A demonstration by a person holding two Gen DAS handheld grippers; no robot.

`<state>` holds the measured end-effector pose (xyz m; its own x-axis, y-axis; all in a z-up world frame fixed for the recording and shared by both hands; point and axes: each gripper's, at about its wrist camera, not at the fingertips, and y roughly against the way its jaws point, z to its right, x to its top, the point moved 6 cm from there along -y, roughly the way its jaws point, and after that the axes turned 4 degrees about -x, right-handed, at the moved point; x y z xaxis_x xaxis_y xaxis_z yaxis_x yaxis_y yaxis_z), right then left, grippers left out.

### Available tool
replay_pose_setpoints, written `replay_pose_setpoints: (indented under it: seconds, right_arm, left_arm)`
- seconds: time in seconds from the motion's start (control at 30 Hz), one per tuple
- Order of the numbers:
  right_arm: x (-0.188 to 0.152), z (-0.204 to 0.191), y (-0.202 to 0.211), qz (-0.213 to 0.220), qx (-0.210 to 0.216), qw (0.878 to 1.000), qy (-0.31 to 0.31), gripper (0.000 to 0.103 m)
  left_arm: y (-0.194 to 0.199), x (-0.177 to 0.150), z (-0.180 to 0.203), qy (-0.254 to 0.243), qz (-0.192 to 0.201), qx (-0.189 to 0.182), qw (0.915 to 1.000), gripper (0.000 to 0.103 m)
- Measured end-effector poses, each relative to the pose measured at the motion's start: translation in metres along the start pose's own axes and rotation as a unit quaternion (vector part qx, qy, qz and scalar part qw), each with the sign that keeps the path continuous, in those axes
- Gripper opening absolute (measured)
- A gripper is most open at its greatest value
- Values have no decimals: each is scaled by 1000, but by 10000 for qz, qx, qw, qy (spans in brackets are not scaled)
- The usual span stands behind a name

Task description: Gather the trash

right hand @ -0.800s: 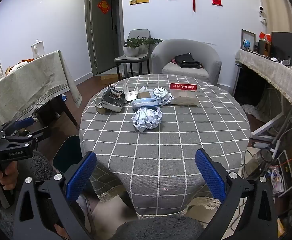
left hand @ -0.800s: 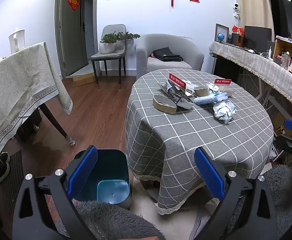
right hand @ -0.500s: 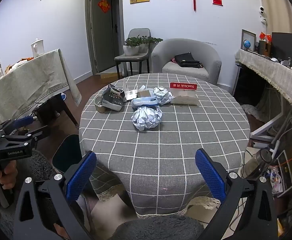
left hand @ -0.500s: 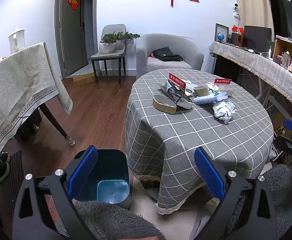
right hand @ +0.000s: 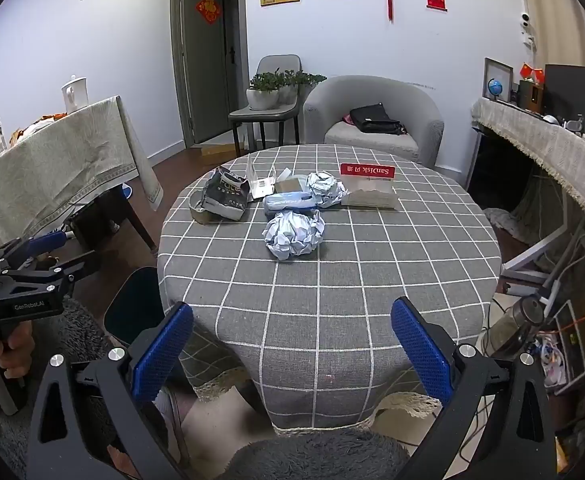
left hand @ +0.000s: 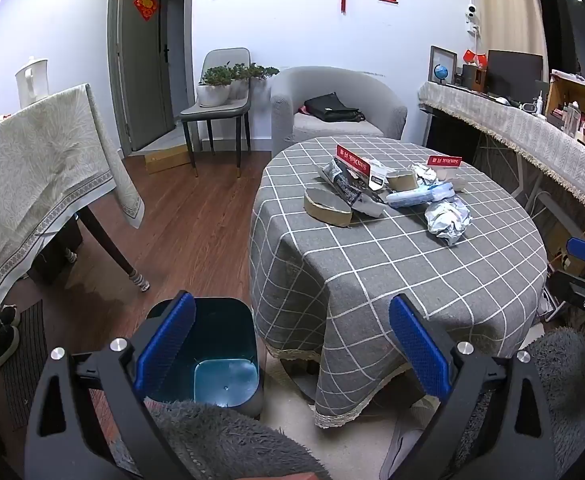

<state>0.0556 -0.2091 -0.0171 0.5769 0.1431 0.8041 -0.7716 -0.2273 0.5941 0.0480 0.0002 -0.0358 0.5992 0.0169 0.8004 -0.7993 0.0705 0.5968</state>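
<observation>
On the tabletop [right hand: 332, 288], trash sits clustered at the far side, well apart from both grippers: crumpled paper ball [right hand: 293, 234], red-labelled "SanDisk" box [right hand: 368, 186]. Nothing has shifted over the last second; collection not begun. Left gripper [left hand: 292, 338] and right gripper [right hand: 292, 340] both spread wide, empty. Teal bin [left hand: 216, 352] on floor below left. "GenRobot.AI" readable on left gripper body.

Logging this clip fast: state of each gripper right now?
Left gripper: open, holding nothing.
Right gripper: open, holding nothing.
</observation>
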Motion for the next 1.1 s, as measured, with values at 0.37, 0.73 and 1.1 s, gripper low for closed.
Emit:
replay_pose_setpoints:
  seconds: [0.37, 0.73, 1.1]
  right_arm:
    - [16, 2, 19, 347, 240, 9988, -259, 100]
    - [34, -8, -6, 244, 627, 9976, -133, 99]
    - [49, 2, -52, -79, 827, 9964, -166, 85]
  left_arm:
    - [3, 5, 7, -342, 73, -33, 9994, 99]
    - [-8, 40, 13, -410, 85, -655, 9970, 86]
    - [-53, 79, 29, -166, -504, -1047, 9931, 60]
